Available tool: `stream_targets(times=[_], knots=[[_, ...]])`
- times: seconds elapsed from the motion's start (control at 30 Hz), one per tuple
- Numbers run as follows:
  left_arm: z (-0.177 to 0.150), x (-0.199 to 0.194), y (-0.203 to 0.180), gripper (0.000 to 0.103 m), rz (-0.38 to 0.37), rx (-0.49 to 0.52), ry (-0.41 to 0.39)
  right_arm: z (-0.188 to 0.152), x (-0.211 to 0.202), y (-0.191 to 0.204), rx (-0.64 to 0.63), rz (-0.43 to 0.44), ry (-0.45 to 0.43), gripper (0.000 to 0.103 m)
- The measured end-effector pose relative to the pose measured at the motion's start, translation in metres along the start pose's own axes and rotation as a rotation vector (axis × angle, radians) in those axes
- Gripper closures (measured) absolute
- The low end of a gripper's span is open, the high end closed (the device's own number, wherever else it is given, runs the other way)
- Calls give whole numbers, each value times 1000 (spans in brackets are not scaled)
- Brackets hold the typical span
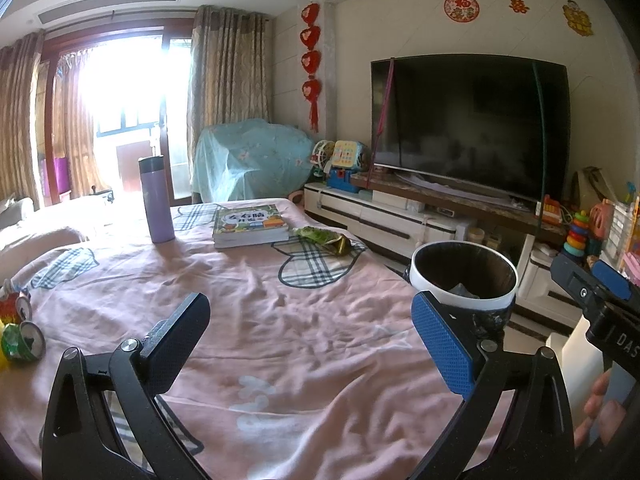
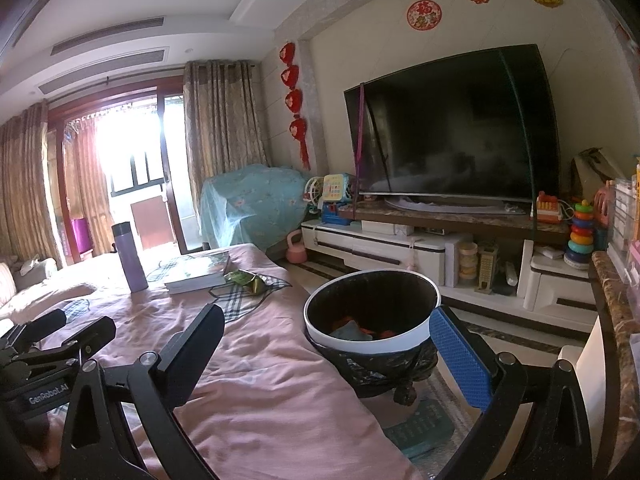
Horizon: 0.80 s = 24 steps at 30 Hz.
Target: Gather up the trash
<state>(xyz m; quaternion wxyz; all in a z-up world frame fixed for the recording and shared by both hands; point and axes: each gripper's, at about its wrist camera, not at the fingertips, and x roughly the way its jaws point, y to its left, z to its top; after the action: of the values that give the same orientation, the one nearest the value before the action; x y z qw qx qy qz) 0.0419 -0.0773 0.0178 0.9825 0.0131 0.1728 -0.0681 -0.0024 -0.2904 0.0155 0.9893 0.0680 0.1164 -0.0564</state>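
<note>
Trash: crushed cans (image 1: 24, 342) at far left, wrapper (image 1: 326, 239) mid-frame beside the books (image 1: 251, 226), bin (image 1: 464, 276) right. Both claws, left claw (image 1: 316, 344) and right claw (image 2: 320, 360), gape wide and empty. Slippery cans could squirt free; rumpled blanket (image 1: 280, 320) might snag.

Daylight floods in through the balcony door (image 1: 120, 120), blown out to white with haze spilling over the curtains (image 1: 228, 92). The room's right side is dimmer, and the television screen (image 1: 468, 128) shows faint grey reflections. Both fisheye views bend straight lines and darken to black at the corners.
</note>
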Motion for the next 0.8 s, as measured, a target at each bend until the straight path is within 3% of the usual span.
stream_targets(times=[0.8], knots=[[0,1,1,0,1,-4,3,1,1,4,1,4,1,0]])
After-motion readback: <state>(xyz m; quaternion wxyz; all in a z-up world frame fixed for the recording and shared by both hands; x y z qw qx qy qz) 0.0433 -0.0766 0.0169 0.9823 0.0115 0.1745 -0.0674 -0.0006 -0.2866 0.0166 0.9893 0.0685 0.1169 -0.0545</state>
